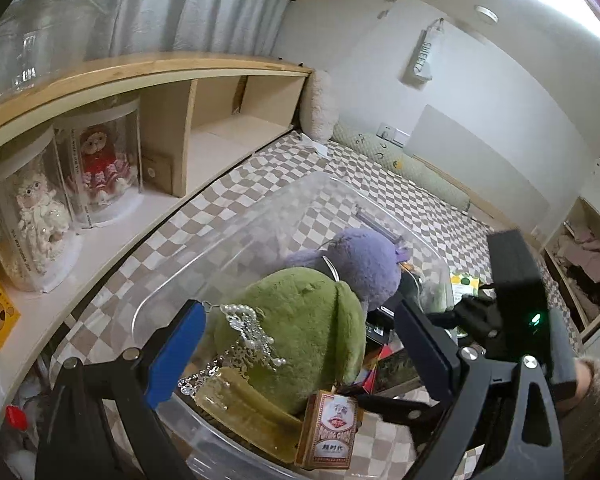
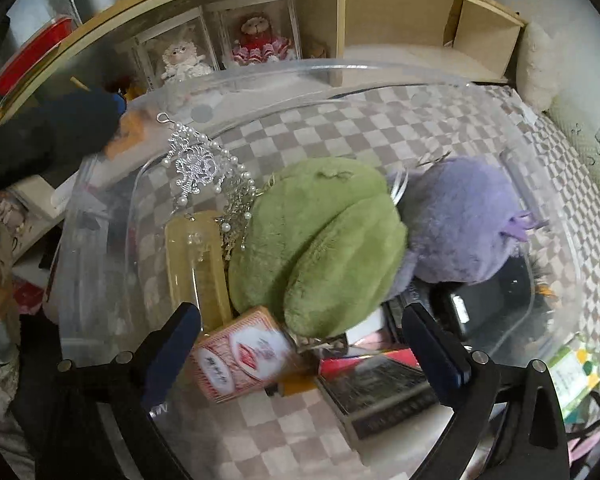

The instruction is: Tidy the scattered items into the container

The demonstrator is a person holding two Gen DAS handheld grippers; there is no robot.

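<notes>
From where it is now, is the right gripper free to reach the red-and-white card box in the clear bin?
Probably yes: the right gripper is open right above the red-and-white card box, nothing between them; the green plush only crowds its far side.

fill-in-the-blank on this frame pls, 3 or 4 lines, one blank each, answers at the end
1. The green plush toy lies inside the clear plastic ____.
2. Touching the green toy on its far side is a ____ plush toy.
3. The pearl tiara leans against the ____ plush toy.
4. The right tool stands ____ above the card box.

Answers: bin; purple; green; open
</notes>
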